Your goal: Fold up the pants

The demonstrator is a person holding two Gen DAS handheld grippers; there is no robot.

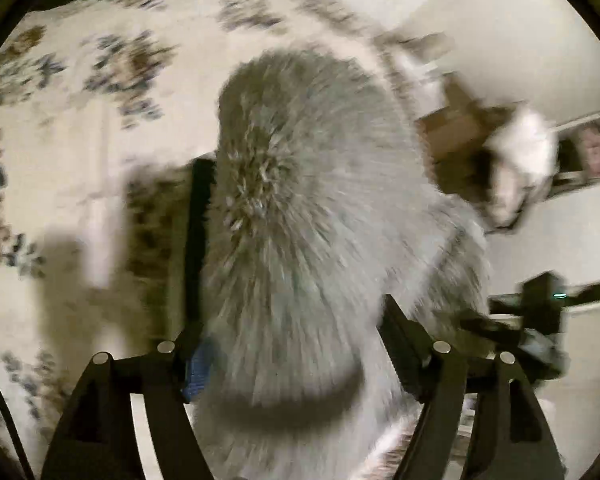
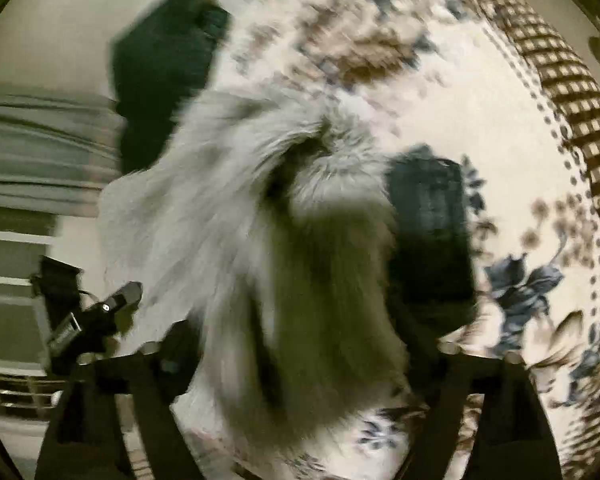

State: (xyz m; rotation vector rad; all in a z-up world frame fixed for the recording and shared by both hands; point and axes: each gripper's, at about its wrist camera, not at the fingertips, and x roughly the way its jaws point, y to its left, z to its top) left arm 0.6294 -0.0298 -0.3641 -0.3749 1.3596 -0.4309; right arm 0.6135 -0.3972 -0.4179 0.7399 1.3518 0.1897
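The pants (image 1: pixel 300 216), of grey fluffy cloth, are held bunched and lifted above the floral bedspread (image 1: pixel 72 92), gripped at both ends. In the left wrist view the cloth fills the space between the fingers of the left hand-held gripper (image 1: pixel 296 320), which is closed down on a thick fold. In the right wrist view the right hand-held gripper (image 2: pixel 300 280) is likewise clamped on the cloth, a dark finger (image 2: pixel 428 232) being seen just right of the bunch. Both views are blurred. The garment's long axis is judged to run between the two grippers, from the right one leftward toward the left one (image 2: pixel 96 316); neither is nearer. The coming fold is judged to depend on that span being laid flat on the bedspread.
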